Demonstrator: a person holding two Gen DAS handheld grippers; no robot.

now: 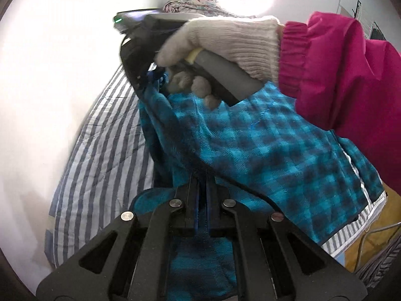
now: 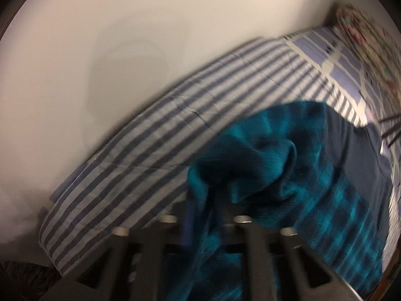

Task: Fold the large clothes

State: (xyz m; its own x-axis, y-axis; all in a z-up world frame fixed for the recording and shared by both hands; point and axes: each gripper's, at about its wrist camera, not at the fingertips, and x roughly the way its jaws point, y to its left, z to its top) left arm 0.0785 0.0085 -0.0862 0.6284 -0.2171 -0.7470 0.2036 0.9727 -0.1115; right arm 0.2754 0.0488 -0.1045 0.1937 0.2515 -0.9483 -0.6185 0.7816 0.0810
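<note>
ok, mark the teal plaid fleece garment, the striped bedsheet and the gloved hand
teal plaid fleece garment (image 1: 263, 145), left wrist view, on its stretched middle
blue-and-white striped bedsheet (image 1: 100, 145), left wrist view, bare stripes
white knit-gloved hand (image 1: 225, 40), left wrist view, back of glove

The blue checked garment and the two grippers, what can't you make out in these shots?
- Right gripper: right wrist view is motion-blurred, and the checked garment covers its fingertips.
- Right gripper in the left wrist view: tips buried in cloth behind the gloved hand.
- Garment type: bunched, cut off by frame edges.
- Left gripper: fingertips sunk in fabric.

Blurred teal plaid garment (image 2: 288, 165) bunches over the right gripper (image 2: 204, 215), on striped bedding (image 2: 155, 140).
</note>
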